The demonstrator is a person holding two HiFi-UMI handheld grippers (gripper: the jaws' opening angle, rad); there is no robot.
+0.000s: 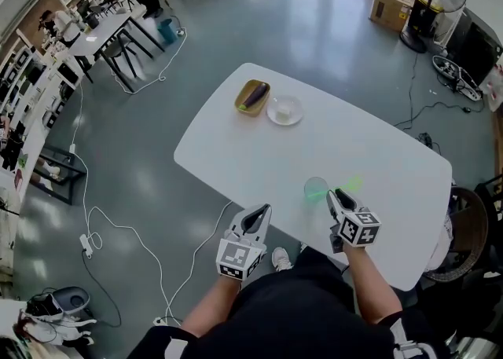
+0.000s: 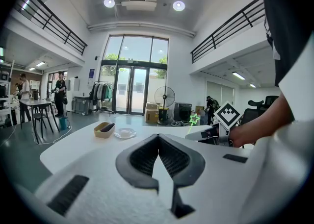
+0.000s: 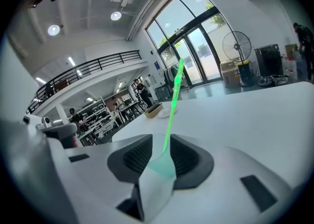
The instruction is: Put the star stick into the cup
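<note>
A clear green-tinted cup (image 1: 316, 189) stands on the white table (image 1: 259, 157) near its front edge. The green star stick (image 1: 350, 185) rests in it and leans to the right. In the right gripper view the stick (image 3: 172, 103) rises from the cup (image 3: 161, 163) between the jaws, and neither pad touches it. My right gripper (image 1: 333, 195) is open just right of the cup. In the left gripper view the star (image 2: 194, 118) shows above the right gripper (image 2: 211, 135). My left gripper (image 1: 258, 212) hovers at the table's front edge, shut and empty (image 2: 158, 139).
At the table's far end sit a yellow tray (image 1: 252, 97) holding a dark object and a white dish (image 1: 284, 110). A chair (image 1: 468, 232) stands off the right end. Cables trail over the floor (image 1: 118, 224) to the left.
</note>
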